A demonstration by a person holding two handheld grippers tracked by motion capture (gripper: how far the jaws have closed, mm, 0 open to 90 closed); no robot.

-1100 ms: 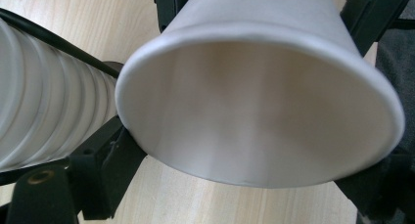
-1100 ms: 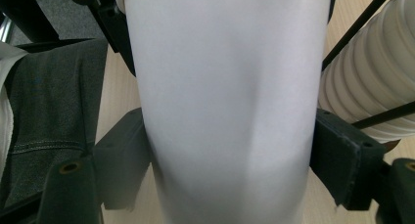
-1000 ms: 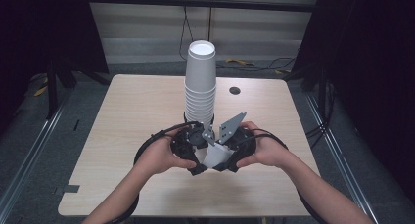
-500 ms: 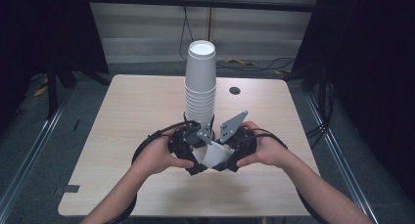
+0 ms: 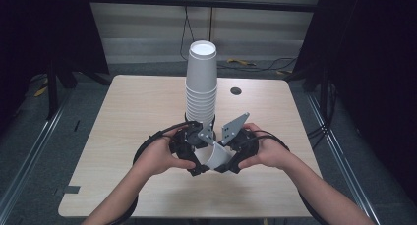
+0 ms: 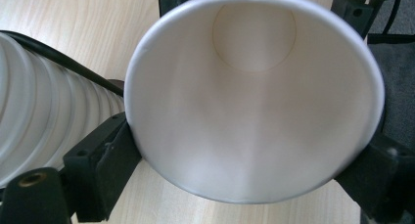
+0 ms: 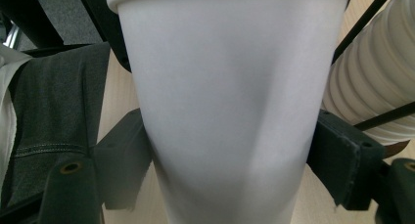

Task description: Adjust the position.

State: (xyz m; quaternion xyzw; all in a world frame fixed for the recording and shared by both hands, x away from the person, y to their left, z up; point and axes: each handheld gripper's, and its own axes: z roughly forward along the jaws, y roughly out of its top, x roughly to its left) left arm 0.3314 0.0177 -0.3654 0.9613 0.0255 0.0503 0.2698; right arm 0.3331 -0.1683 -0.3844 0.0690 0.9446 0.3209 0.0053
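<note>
A person's left gripper (image 5: 196, 158) and right gripper (image 5: 227, 158) both clamp one white paper cup (image 5: 215, 157) lying sideways above the table (image 5: 123, 136), just before the tall cup stack (image 5: 200, 95); next, seemingly, one side must release.

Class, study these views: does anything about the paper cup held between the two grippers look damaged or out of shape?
Yes. The paper cup is pinched by both the left gripper and the right gripper. In the right gripper view its wall shows a shallow dent; in the left gripper view its rim looks squeezed out of round. The cup stack stands upright.
</note>
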